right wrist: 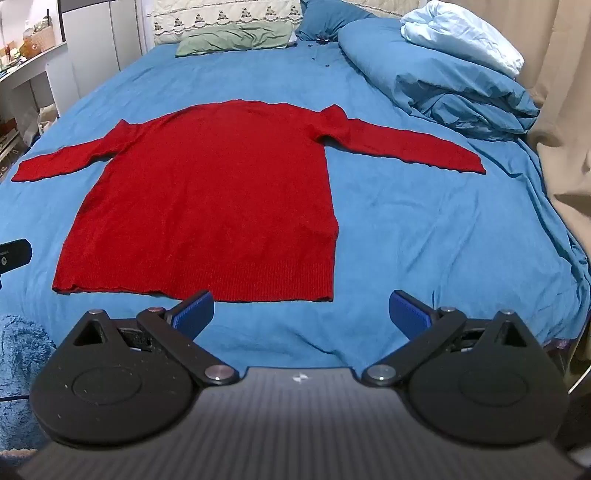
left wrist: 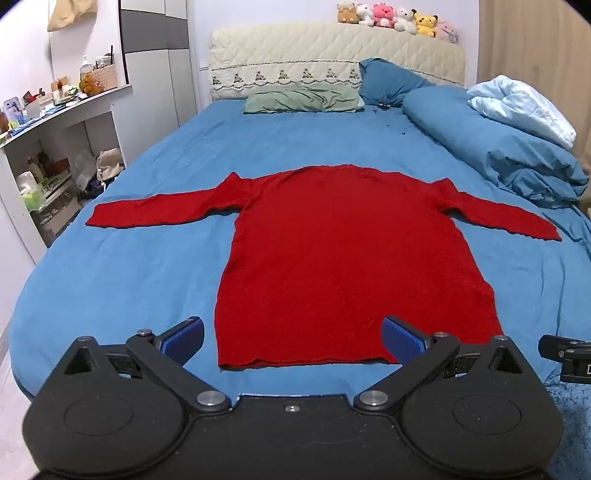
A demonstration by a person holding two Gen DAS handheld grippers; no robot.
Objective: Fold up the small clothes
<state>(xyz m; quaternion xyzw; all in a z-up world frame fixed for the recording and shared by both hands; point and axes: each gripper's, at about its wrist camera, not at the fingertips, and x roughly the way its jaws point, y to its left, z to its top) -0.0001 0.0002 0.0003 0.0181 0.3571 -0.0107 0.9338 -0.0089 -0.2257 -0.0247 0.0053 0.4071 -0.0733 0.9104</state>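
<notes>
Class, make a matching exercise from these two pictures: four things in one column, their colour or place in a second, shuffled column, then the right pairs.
Things
1. sweater
2. pillow
3. plush toys
4. bed sheet

Descriptions
A. pale green, lying at the head of the bed
B. blue, spread under everything
C. red, lying flat with both sleeves out
D. lined up on top of the headboard

Pairs: 1-C, 2-A, 3-D, 4-B

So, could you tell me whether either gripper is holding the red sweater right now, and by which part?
Nothing is held. The left gripper and right gripper both stand open near the hem of the red sweater, which lies flat on the bed.
</notes>
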